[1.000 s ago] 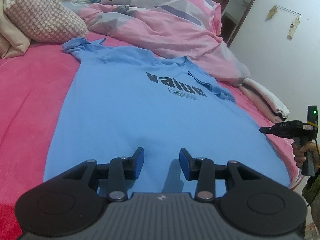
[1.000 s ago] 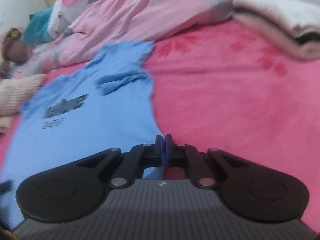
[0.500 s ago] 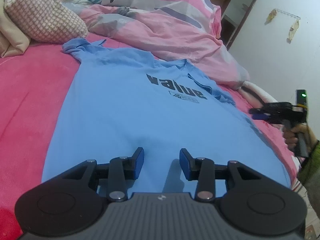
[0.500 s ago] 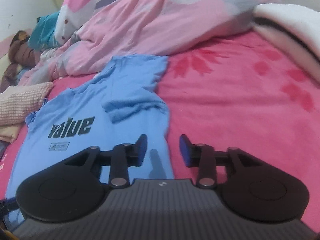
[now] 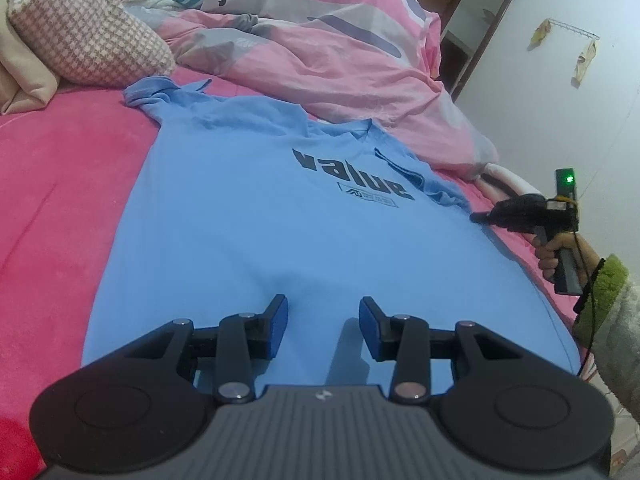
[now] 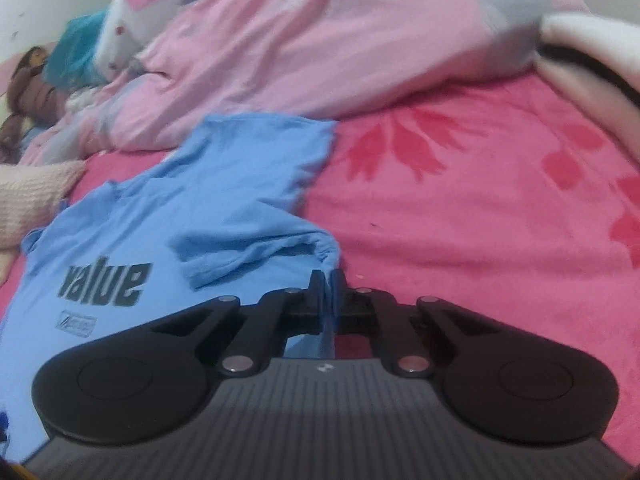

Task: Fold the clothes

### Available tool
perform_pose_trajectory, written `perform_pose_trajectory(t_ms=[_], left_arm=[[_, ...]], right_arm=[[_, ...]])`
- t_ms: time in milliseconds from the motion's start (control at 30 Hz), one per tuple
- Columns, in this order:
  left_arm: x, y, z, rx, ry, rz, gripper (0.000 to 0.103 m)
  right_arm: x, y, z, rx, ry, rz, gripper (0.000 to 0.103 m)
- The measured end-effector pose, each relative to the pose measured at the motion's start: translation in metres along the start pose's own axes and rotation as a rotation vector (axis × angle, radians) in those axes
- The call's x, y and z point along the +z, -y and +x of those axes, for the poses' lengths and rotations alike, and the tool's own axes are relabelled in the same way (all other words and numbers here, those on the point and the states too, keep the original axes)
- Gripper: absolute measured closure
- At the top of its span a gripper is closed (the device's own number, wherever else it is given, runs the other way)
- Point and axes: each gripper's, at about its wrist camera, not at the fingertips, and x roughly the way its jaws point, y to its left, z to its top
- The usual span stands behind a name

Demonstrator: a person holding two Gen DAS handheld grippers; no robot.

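A light blue T-shirt with "value" printed on it lies flat, front up, on the pink bed. My left gripper hovers open over the shirt's lower middle, nothing between its blue pads. In the left wrist view my right gripper sits at the shirt's right edge, just below the sleeve. Its own view shows the right gripper shut on the T-shirt where the folded-over sleeve puckers at the fingertips.
A crumpled pink duvet lies just past the collar. A checked pillow sits at the far left. The pink sheet spreads to the right of the shirt, with a white folded blanket beyond. A hand in a green cuff holds the right gripper.
The right gripper travelled up the shirt's right edge toward the sleeve, opened on the way, and has shut on the fabric there. The left gripper has stayed put and open.
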Motion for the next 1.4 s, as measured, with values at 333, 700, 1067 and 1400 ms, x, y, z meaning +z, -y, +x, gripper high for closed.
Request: perform_pose_trajectory(t_ms=[333,700,1067,1400], left_arm=[[0.001,0.002,0.0,0.01,-0.005,0.004,0.062],[0.006,0.004,0.002,0.036,-0.027,-0.025,0.06],[0.008,0.012,0.003,0.062,-0.044,0.016,0.058],[0.007,0.015,0.001,0.067,-0.052,0.039,0.056]], right_arm=[[-0.008,0.051,-0.057,0.029,0.064,0.28,0.079],[-0.125,0.051,-0.182,0.246,-0.096,0.328,0.075],[-0.202,0.037,-0.223,0.057,-0.108,0.228,0.087],[-0.213,0.017,-0.198,0.071,-0.239,0.051,0.087]])
